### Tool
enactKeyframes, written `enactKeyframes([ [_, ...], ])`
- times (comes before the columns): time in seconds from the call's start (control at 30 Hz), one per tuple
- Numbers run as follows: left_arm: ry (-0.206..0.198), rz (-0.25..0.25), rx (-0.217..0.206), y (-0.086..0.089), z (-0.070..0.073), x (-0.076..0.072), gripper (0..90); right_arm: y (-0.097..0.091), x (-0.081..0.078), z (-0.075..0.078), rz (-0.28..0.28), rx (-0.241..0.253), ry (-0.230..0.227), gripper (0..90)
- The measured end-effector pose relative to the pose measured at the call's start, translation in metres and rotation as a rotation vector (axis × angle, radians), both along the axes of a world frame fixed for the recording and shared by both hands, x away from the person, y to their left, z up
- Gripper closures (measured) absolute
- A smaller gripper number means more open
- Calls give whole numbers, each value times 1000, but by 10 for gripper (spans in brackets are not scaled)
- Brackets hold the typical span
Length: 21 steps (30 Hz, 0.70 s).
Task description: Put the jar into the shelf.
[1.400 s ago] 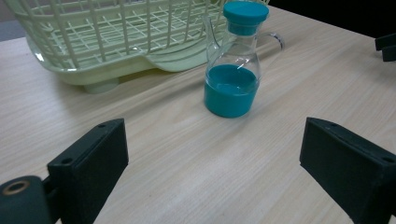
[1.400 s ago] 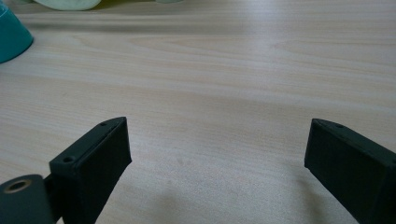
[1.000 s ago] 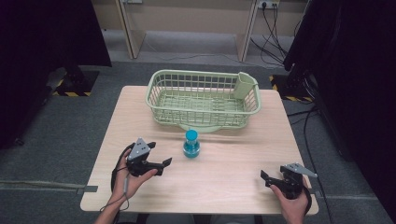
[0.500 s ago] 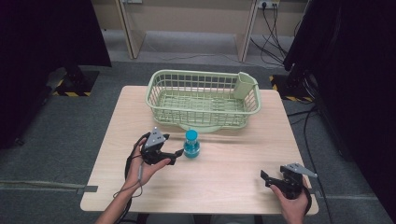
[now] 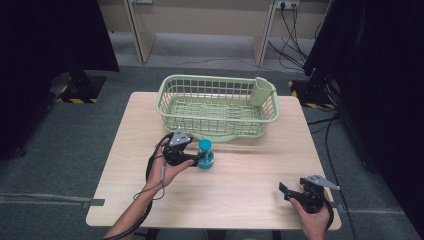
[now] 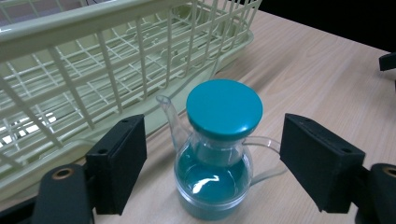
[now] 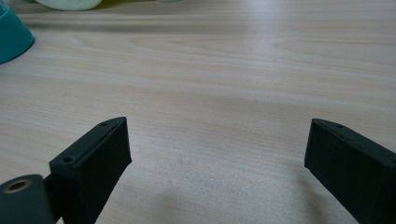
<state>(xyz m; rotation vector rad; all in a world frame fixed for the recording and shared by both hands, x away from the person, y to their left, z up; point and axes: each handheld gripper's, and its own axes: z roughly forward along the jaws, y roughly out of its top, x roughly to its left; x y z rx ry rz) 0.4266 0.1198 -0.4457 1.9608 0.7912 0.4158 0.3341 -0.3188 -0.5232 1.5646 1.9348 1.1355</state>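
Though glassy, round teal-capped cruet (image 6: 215,158)

A light wooden table (image 5: 250,195) is set on grey carpet (image 5: 55,150). Beyond the table, pale desk legs (image 5: 142,37) and trailing black cables (image 5: 292,30) are seen. Left and right of the table, dark curtains (image 5: 45,40) are hung, with yellow-black striped bases (image 5: 75,97) beneath them.
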Motion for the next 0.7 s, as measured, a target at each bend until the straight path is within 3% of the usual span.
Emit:
enactKeyframes([
  [0.7, 57, -37, 36, -17, -1, 19, 427, 0, 0, 0, 1, 0, -1, 72],
])
